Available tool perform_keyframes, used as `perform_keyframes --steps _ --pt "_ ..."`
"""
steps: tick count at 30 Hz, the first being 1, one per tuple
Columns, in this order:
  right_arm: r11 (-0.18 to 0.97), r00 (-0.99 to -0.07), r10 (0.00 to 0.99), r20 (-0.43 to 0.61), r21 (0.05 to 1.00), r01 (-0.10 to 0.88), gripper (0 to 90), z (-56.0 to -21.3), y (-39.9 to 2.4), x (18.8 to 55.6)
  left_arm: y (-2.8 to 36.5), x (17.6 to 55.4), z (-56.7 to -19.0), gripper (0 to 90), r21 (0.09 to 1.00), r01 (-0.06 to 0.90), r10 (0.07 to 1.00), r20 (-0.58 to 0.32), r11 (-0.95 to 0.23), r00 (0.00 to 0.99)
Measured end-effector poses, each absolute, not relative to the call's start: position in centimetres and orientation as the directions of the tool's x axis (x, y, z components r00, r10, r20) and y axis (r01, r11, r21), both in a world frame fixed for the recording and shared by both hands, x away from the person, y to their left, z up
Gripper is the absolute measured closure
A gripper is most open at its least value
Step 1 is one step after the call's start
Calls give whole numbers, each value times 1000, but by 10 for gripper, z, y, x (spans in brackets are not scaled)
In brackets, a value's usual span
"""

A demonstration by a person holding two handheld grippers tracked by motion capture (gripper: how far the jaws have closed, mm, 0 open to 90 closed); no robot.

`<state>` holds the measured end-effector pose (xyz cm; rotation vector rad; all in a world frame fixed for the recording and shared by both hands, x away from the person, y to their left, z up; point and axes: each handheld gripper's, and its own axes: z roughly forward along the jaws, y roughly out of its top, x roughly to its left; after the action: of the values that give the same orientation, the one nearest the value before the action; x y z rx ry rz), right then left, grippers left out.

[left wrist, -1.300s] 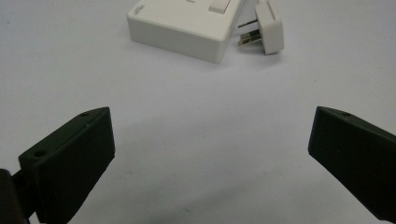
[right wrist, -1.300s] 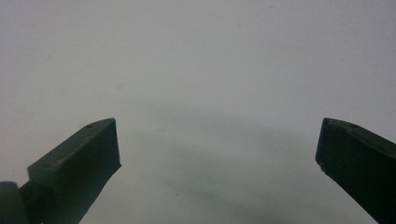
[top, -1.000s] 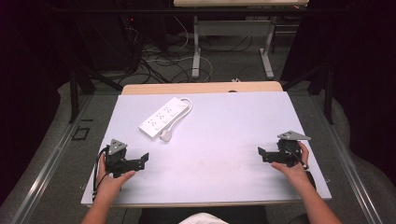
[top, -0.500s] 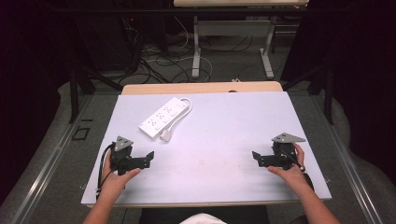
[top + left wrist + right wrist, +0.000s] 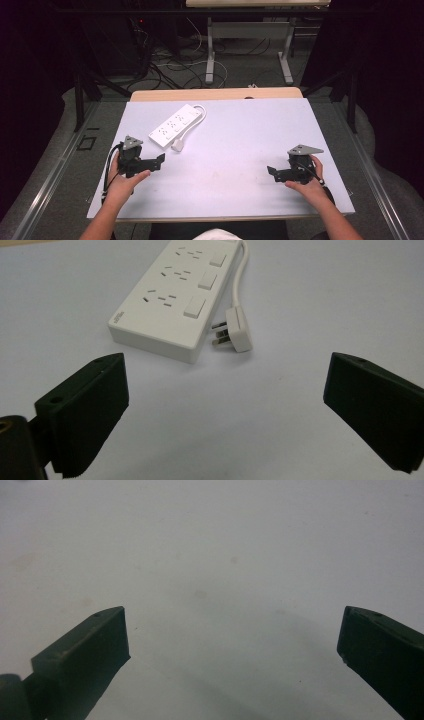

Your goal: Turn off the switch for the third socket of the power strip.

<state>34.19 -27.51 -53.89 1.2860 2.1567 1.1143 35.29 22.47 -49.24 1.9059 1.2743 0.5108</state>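
High view: my left gripper (image 5: pixel 159 161) sits just short of the white power strip (image 5: pixel 176 125) on the table (image 5: pixel 240 145); my right gripper (image 5: pixel 272 172) is well apart.

Left gripper view: jaws spread, having just narrowed slightly, nothing between; strip and plug (image 5: pixel 236 330) ahead.

Right gripper view: jaws spread over bare tabletop.
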Motion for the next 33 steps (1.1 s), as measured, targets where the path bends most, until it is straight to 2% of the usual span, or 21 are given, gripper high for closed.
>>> perform_keyframes --steps 7,11,23,33 --pt "250 -496 864 80 788 562 2 -539 -276 342 224 363 -481 93 773 605 904 -100 -193 416" --pt "258 -503 861 74 789 558 4 -540 -276 342 222 372 -476 161 775 605 910 -99 -184 403" --pt "252 -500 862 81 788 562 6 -541 -278 343 212 398 -456 259 771 611 916 -96 -180 391" --pt "246 -496 864 86 788 564 8 -542 -278 344 209 413 -449 314 742 658 919 -163 -125 359"
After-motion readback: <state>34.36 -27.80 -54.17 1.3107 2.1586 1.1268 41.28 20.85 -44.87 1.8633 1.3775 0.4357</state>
